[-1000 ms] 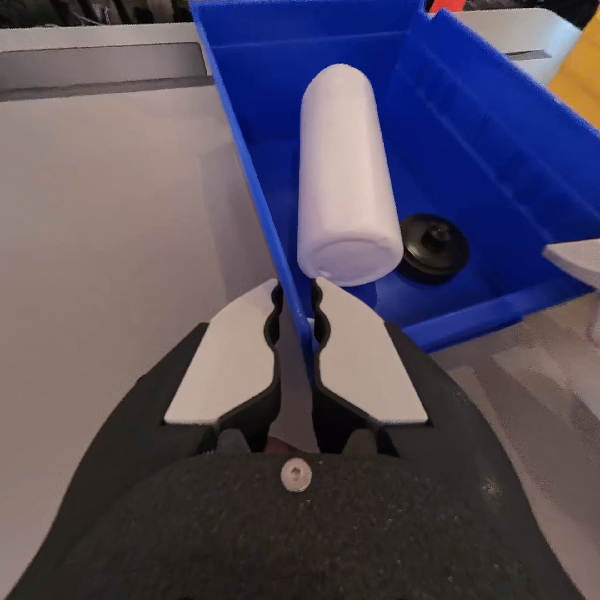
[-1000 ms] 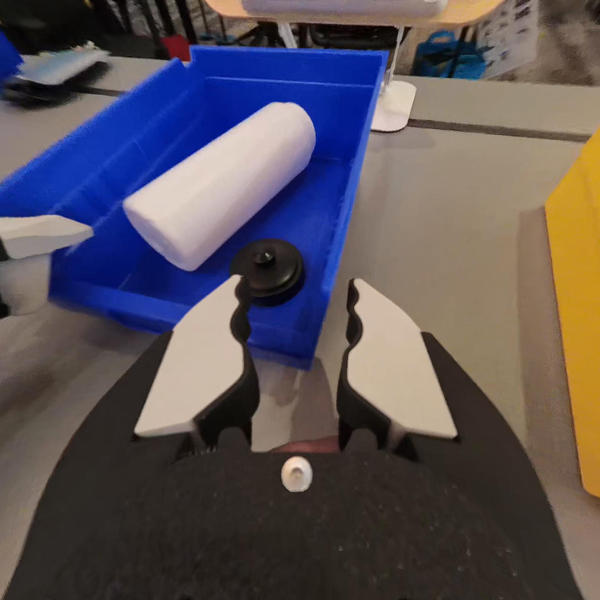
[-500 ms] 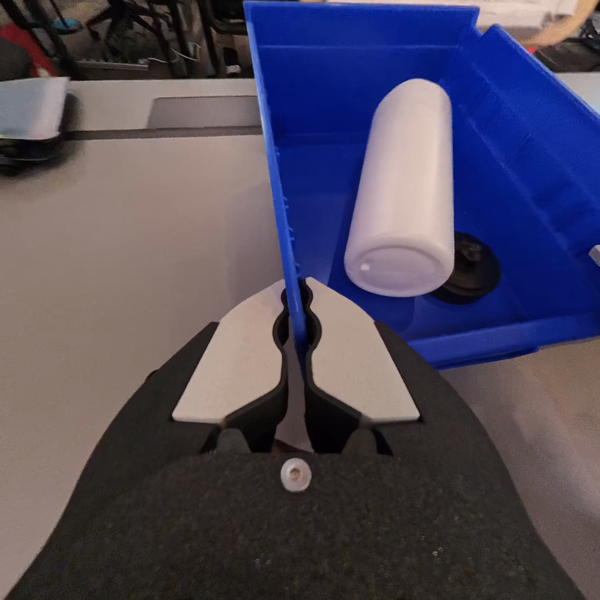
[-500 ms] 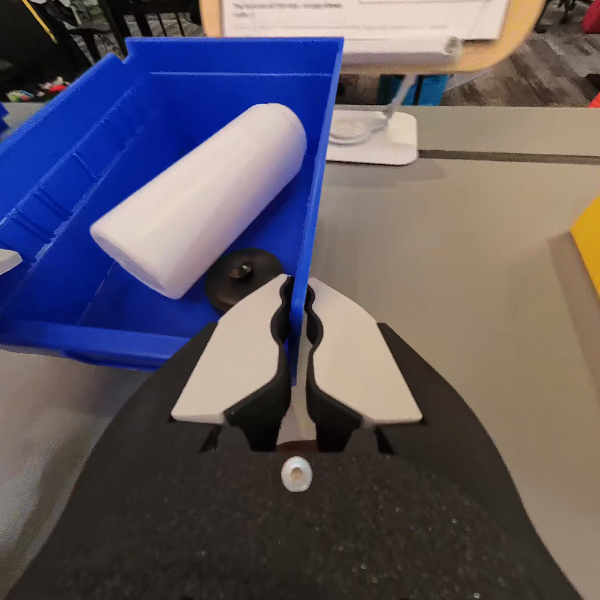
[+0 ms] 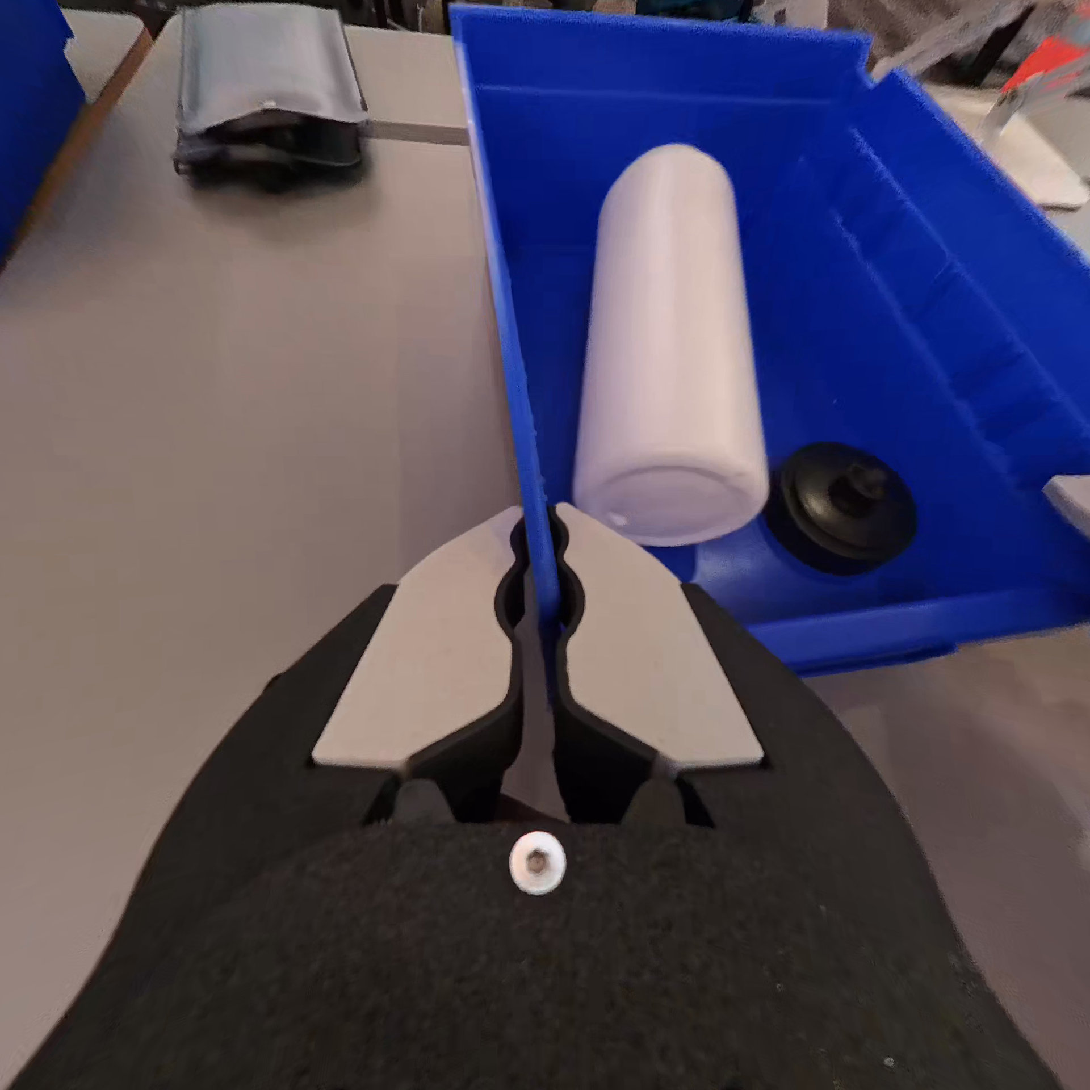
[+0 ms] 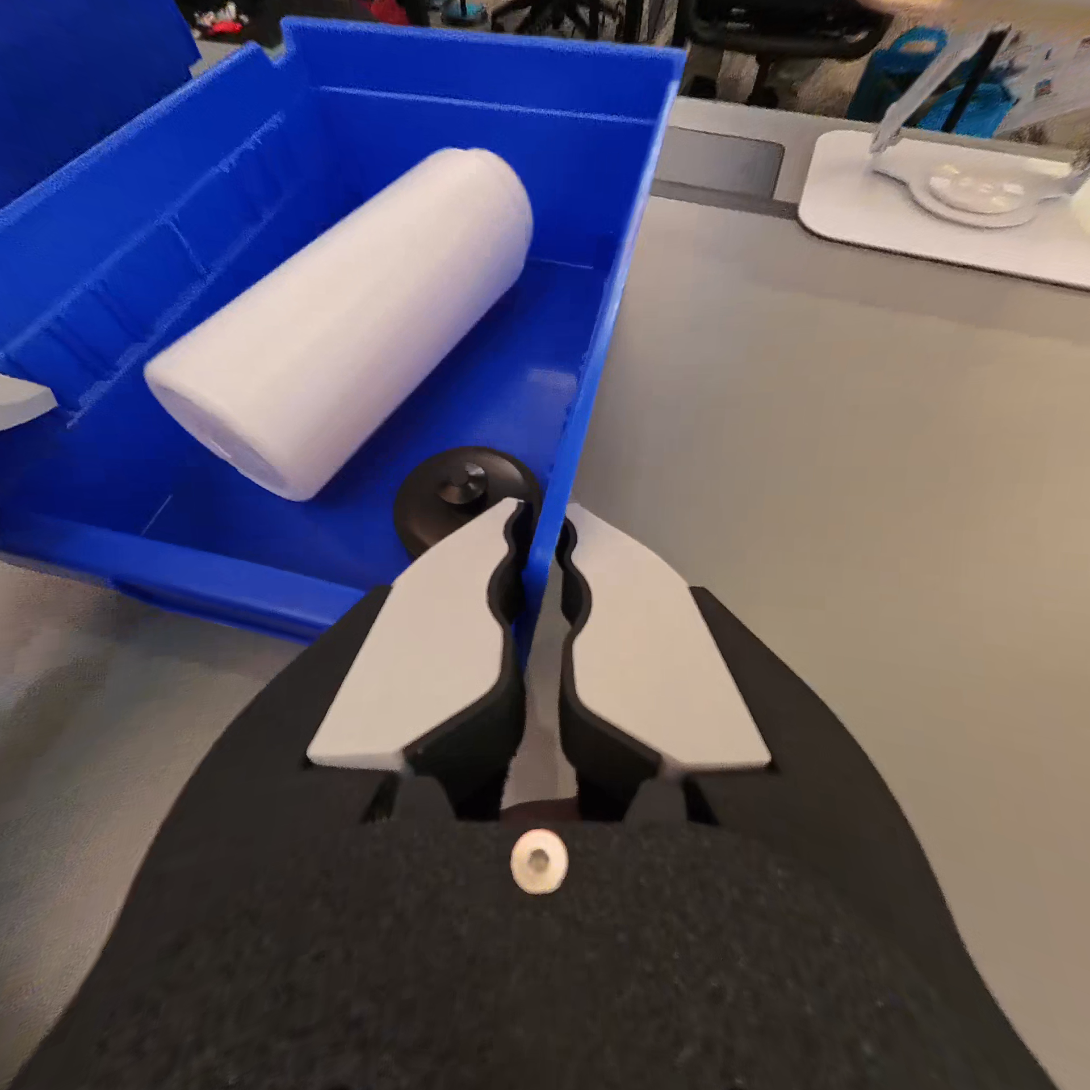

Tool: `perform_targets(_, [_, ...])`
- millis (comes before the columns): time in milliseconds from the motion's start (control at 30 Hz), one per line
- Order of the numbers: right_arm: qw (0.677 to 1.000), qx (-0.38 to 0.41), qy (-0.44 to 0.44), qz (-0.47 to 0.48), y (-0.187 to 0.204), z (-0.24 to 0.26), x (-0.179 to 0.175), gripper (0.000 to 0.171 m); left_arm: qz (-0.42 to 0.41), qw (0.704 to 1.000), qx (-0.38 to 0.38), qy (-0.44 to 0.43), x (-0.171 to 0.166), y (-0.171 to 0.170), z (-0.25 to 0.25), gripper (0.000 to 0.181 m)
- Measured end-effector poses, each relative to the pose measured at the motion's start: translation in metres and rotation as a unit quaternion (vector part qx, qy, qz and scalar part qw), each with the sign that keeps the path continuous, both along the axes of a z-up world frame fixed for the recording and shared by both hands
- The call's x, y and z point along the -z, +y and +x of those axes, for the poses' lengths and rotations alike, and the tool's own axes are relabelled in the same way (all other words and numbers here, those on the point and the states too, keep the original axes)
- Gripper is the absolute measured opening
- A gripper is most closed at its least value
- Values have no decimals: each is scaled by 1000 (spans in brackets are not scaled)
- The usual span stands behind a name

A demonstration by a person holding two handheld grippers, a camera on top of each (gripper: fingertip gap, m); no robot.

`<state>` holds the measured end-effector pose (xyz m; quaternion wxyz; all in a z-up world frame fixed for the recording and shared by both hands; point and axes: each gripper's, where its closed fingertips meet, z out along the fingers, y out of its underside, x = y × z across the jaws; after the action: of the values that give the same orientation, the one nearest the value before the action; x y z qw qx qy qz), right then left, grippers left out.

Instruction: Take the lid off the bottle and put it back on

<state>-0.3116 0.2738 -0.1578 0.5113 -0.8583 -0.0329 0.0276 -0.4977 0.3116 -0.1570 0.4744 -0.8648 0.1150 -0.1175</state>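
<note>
on grey table [image 5: 236, 383], both jaws clamp blue bin [image 5: 973, 330] walls; bottle [image 5: 666, 354] and lid [image 5: 843, 507] lie inside between them.

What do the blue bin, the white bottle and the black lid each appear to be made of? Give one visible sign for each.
Blue bin: likely moulded plastic, with thin walls, ribs and a slight sheen.
White bottle: smooth matte surface, perhaps coated metal or plastic; unclear.
Black lid: probably hard plastic, semi-gloss with moulded rings and a central knob.
</note>
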Motion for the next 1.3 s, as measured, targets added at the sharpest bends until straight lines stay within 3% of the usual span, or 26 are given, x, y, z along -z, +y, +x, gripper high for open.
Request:
perform_targets(300, [997,-56,46,-27,-4,-7,3,15,-3,1000,-15,-5,0,4,-2,5])
perform_targets(433, [989,-109,93,-42,-36,-4,-8,18,-21,999,-36,-11,2,5,-12,28])
perform_targets(533, [983,-152,105,-1,-67,16,-32,26,-9,998,-57,4,-12,-2,-17,33])
perform_targets(700, [985,-142,77,66,-103,107,-71,29,70,996,-41,27,-74,-29,7,33])
perform_targets(833, [990,-67,66,105,-141,212,-84,30,62,994,76,-50,-104,-80,99,40])
perform_targets(933, [991,-55,60,109,-183,274,-71,38,47,982,169,-68,-89,-127,170,44])
perform_targets(1100, [993,56,14,104,-236,381,-37,47,-21,972,189,-141,-27,-169,242,48])
perform_targets(1167, [990,84,5,116,-246,407,-39,48,-39,972,199,-116,-5,-180,254,48])
perform_targets(1300, [983,96,5,158,-243,420,-54,47,31,975,218,-23,-4,-171,258,49])
